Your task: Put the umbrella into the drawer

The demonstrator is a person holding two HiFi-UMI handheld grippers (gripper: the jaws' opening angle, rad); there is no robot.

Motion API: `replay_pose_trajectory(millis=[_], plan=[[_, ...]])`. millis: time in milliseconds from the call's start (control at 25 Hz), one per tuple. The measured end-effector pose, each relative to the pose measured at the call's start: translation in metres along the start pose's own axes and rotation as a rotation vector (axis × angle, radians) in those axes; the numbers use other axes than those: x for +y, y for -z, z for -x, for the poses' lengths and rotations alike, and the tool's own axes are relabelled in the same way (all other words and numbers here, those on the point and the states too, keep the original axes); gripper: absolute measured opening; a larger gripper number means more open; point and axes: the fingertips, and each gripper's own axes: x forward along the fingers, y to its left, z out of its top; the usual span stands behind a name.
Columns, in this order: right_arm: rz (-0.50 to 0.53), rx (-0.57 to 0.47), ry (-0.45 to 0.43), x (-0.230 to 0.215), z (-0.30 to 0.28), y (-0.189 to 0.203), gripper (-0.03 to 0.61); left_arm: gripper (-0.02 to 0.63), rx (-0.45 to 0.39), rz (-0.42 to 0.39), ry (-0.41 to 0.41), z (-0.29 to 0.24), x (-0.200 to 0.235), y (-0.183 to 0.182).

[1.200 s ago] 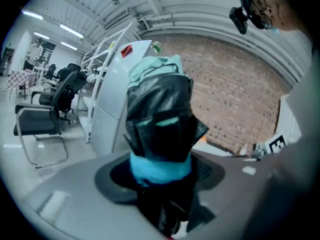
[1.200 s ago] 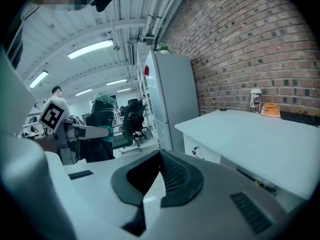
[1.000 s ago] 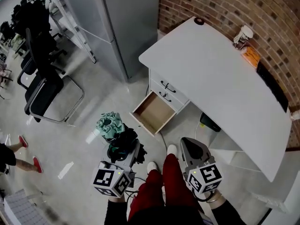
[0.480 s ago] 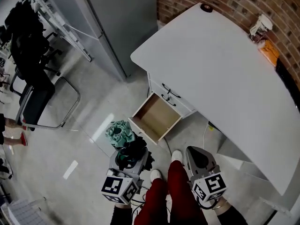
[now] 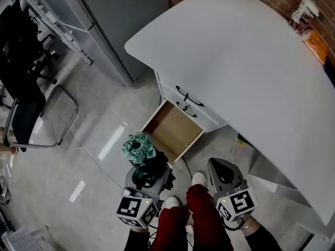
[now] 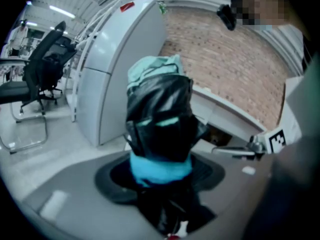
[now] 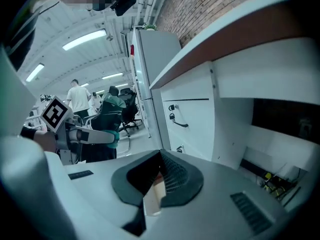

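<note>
A folded umbrella (image 5: 138, 148), with a teal top and a black bundled body, stands up out of my left gripper (image 5: 148, 175), which is shut on it. In the left gripper view the umbrella (image 6: 159, 115) fills the middle, with a blue band low between the jaws. The open, empty drawer (image 5: 173, 130) sticks out of the white desk (image 5: 246, 61), just beyond and to the right of the umbrella. My right gripper (image 5: 215, 167) hangs shut and empty to the right of my legs. In the right gripper view its pads (image 7: 170, 176) meet at the tip.
Two closed drawer fronts with dark handles (image 5: 186, 96) sit above the open drawer. A grey cabinet (image 5: 118, 20) stands to the left of the desk, and a black office chair (image 5: 23, 111) is further left. My red trouser legs and white shoes (image 5: 197, 180) are between the grippers. People (image 7: 77, 96) stand far back.
Both grippers have come down, and the drawer and desk now look closer. The umbrella stays in the left gripper and has drawn nearer to the drawer's front corner.
</note>
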Motion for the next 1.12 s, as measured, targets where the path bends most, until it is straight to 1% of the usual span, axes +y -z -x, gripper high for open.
replay_pose_trajectory(millis=[240,560,880,1120], plan=[[0.023,-0.012,-0.004,-0.024,-0.027,0.036,0.002,0.268,0.018,-0.024,0.014,-0.036,0.017,0.040],[0.043,-0.039,0.001,-0.055,-0.059,0.070,0.002,0.268,0.017,-0.049,0.034,-0.078,0.038,0.078],[0.098,-0.062,-0.022,-0.066,-0.094,0.103,0.002,0.268,0.001,-0.086,0.056,-0.116,0.054,0.103],[0.115,-0.089,-0.026,-0.074,-0.113,0.124,0.002,0.268,-0.026,-0.088,0.068,-0.136,0.066,0.123]])
